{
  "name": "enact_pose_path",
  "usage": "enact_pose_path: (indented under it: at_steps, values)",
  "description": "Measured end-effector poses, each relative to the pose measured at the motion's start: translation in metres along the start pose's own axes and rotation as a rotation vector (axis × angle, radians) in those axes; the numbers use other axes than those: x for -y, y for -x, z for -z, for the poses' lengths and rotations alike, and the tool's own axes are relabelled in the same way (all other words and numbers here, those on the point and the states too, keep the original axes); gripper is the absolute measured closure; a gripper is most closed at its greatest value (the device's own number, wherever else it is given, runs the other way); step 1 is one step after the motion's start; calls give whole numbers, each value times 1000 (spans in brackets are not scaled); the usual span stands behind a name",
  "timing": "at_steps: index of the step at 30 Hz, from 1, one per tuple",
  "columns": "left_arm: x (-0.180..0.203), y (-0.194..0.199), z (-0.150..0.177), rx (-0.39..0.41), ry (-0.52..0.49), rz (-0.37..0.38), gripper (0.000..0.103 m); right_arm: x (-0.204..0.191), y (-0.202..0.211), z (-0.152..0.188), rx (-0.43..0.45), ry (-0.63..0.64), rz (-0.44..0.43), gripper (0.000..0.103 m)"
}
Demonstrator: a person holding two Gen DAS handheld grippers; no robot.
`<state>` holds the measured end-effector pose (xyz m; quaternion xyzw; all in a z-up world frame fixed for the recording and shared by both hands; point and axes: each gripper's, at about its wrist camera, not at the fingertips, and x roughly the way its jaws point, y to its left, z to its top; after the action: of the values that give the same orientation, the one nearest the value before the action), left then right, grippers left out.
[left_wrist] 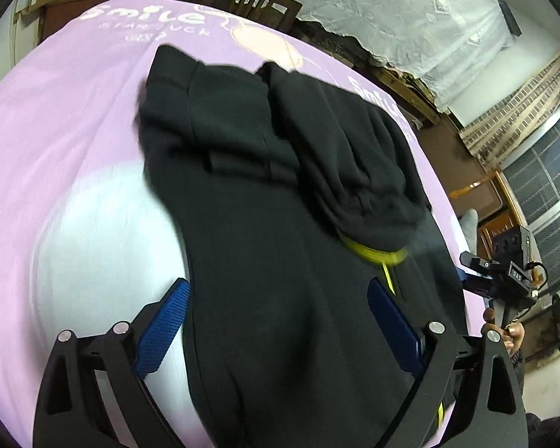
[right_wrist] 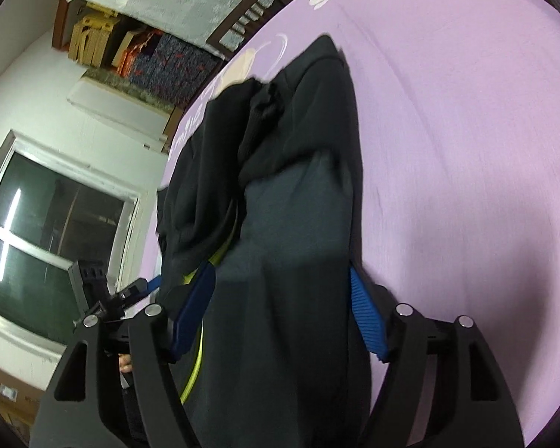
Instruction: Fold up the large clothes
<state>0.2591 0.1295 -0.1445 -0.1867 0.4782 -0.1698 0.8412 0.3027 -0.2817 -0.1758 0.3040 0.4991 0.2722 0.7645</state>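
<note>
Two claws straddle one dark garment over the pink sheet

Both views show the same arrangement from opposite sides, so the account runs from the left hand to the right.

The left claw [left_wrist: 276,321] stands wide apart, its ribbed blue pads [left_wrist: 164,326] well separated, with the black fleece garment with yellow-green trim [left_wrist: 265,194] passing between them. The cloth fills the gap, yet neither pad visibly pinches it; the jaws are spread rather than clamped, and whether a lower edge is caught out of sight I cannot tell. The garment lies on the pink printed bed sheet [left_wrist: 63,119], already doubled: a thicker upper layer rests across the right half, with the yellow-green trim [left_wrist: 373,254] peeping from under it. That layering suggests a first fold is in place, and the claws sit at the near end, probably to bring it over next.

At the right edge of this view, the right claw [left_wrist: 478,280] appears beside the garment, held by a bare hand [left_wrist: 507,332].

In the right wrist view, the right claw [right_wrist: 283,306] is likewise wide open, blue pads [right_wrist: 366,317] on either side of the dark cloth [right_wrist: 291,224], which runs away across the sheet [right_wrist: 466,149]. The left tool [right_wrist: 104,295] shows low on the left, near the garment's edge. Holding both claws at matching spots along one hem would keep the fold square.
</note>
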Motion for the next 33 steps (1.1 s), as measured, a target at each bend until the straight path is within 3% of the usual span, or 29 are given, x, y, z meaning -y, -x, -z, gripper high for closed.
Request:
enact_pose_path:
  at_steps: [4,10,12,16,19,24,29,33]
  values:
    - [16,15,40,-18,-6,19,8,-8,18,40,-35,42,15,34]
    - [40,32,94,-48,-32,120,9,-16,43,94,-79,93,23,34]
    - [46,37,108,-36,-51,117,13,-19,47,108,-92,116,21,34]
    - [48,45,121,-22,-52,134,23,-25,48,132,-119,147,7,45]
    - [49,46,120,-14,-68,147,25,-29,43,134,-107,175,31,53]
    - [56,41,127,-30,-116,99,26,-26,38,131,-106,164,41,73]
    - [49,49,130,-14,-96,114,41,-28,42,133,-83,178,12,77]
    - [45,41,126,-30,-78,125,39,-22,38,130,-94,152,-35,73]
